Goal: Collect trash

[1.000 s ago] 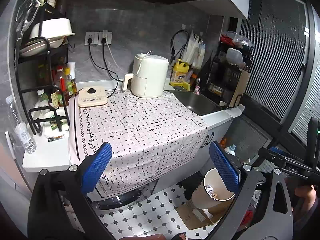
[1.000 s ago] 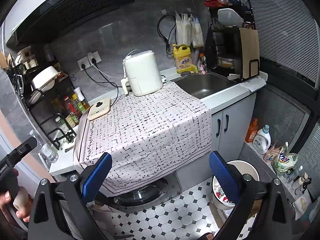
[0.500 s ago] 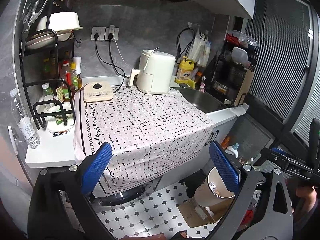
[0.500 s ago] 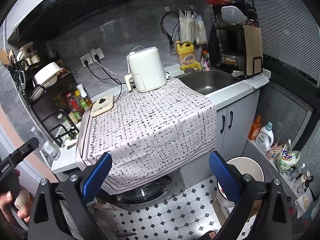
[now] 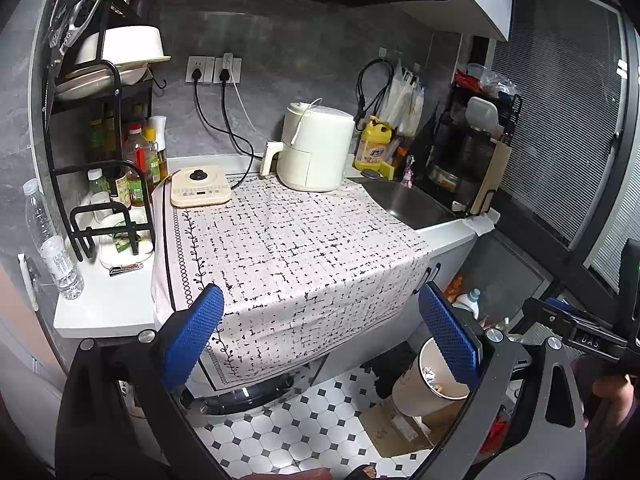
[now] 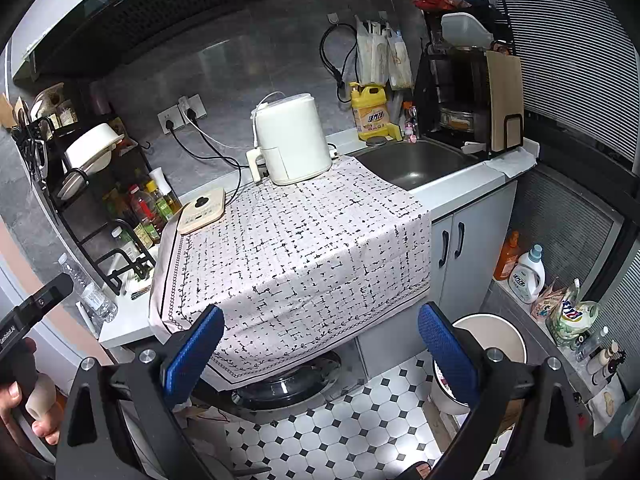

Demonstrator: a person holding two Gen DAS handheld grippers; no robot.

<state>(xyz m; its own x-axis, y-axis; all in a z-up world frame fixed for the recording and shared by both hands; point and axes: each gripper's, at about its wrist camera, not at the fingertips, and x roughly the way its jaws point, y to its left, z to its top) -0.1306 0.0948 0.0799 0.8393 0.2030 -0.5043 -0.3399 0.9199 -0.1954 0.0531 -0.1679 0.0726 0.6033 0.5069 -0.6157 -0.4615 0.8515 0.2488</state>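
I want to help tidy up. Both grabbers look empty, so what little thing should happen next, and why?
Probably move the left hand-held gripper toward the small wrapper lying on the white counter beside the water bottle. Both hand-held grippers are open and hold nothing, the tablecloth looks bare of litter, and the bin on the floor already holds some trash.

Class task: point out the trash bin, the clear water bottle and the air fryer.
trash bin (image 6: 502,326): right wrist view, inner wall.
water bottle (image 5: 50,240): left wrist view, body.
air fryer (image 5: 316,148): left wrist view, front.
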